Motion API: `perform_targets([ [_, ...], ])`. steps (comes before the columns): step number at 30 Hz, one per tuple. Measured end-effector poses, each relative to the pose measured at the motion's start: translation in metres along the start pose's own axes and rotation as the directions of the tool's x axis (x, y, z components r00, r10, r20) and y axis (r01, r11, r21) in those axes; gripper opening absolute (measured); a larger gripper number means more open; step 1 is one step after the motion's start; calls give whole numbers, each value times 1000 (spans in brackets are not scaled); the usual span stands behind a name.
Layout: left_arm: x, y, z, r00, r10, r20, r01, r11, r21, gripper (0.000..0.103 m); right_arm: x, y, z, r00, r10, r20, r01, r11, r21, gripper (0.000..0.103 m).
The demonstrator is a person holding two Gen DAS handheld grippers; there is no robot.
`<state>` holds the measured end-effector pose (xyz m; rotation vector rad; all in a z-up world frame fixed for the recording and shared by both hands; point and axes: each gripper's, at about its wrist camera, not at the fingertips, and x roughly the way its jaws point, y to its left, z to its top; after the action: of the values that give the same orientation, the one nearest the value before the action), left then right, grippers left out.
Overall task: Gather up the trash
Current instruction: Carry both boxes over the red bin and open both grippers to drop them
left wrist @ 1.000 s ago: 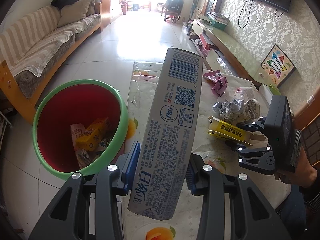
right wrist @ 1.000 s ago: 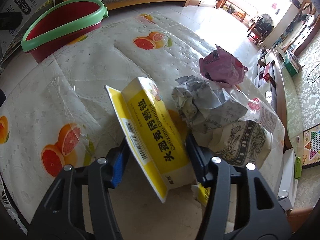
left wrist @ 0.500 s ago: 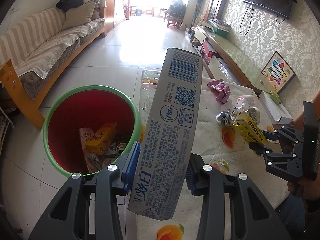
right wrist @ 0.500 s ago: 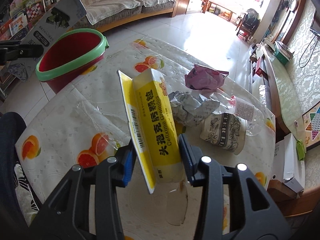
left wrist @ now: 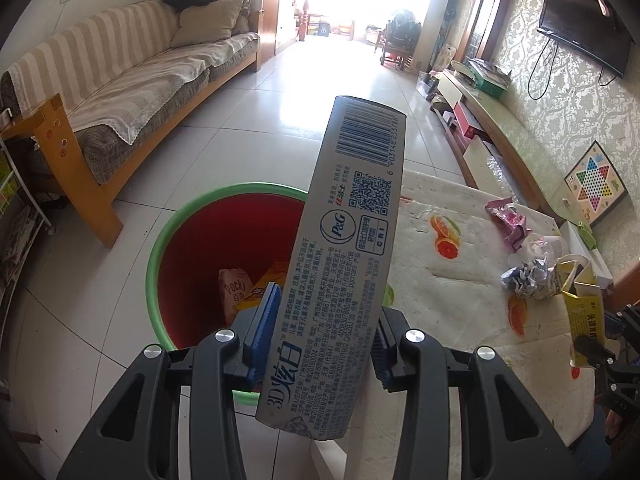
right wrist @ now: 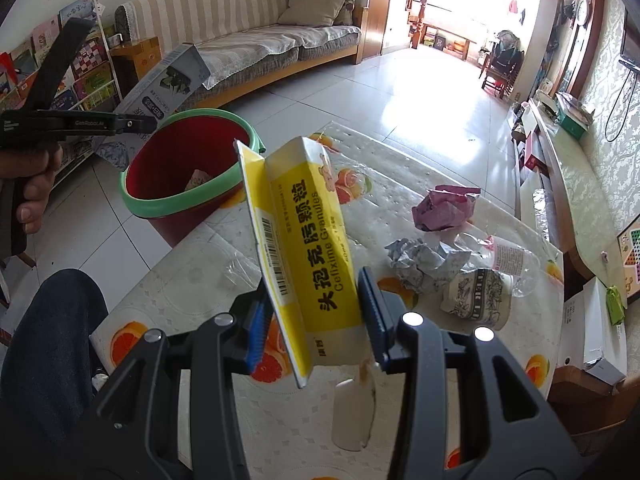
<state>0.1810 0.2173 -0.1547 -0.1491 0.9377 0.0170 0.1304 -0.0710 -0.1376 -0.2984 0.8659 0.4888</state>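
Clamping a long grey toothpaste box (left wrist: 352,248) between its blue pads (left wrist: 266,320), the left gripper (left wrist: 320,336) holds it tilted up and away, its lower part over the rim of the red bin (left wrist: 188,240) with the green lip. The step in hand looks like the drop: the box is carried to the bin and not yet let go. The next move, as I judge it, calls for bringing the box a little further over the opening, tipping its far end down and spreading the jaws, since a box this long could catch on the lip or fall to the floor tiles beside it.

The right gripper (right wrist: 310,320) is likewise closed on trash, a yellow medicine carton (right wrist: 308,240) with one flap open, held above the table (right wrist: 208,280) with the orange-print cloth (its jaws sit narrow, pressed against the carton's two sides). It is well apart from the bin, so its turn likely comes after.

Inside the bin lie a Pocky packet (left wrist: 236,292) and other wrappers. On the table beyond the right gripper remain a crumpled pink wrapper (right wrist: 444,208), a ball of grey paper (right wrist: 420,260), a patterned paper cup (right wrist: 476,298) on its side and a clear plastic bottle (right wrist: 512,258), all close together. A sofa (left wrist: 132,80) stands beyond the bin.
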Motion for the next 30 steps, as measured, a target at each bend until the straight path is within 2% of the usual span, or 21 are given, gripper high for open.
perform_targets([
  [4,19,16,5,999,22,-41,-23,1000,-17,42,-3,7,8,1000,2,11,-2,1000,4,40],
  [6,19,20,6,999,28,-38,-29,999,-22,61,-3,11,12,1000,4,13,-4,1000,-1,40],
  [7,17,20,7,999,33,-25,-34,999,-21,78,-3,14,14,1000,6,14,-6,1000,-4,40],
  [8,14,21,8,999,44,-12,-44,999,-17,85,-2,17,17,1000,7,15,-7,1000,-9,40],
  [12,5,19,6,998,57,6,-57,998,3,86,1,31,31,999,26,21,-25,999,-31,40],
  [16,-7,25,0,997,76,23,-76,997,18,92,10,50,51,998,58,34,-56,997,-60,40],
  [20,-16,39,-8,996,87,25,-87,996,11,93,26,69,75,992,119,41,-117,992,-47,40],
  [30,-35,81,-29,995,97,36,-95,994,-50,93,77,134,132,980,198,31,-195,977,-88,40],
])
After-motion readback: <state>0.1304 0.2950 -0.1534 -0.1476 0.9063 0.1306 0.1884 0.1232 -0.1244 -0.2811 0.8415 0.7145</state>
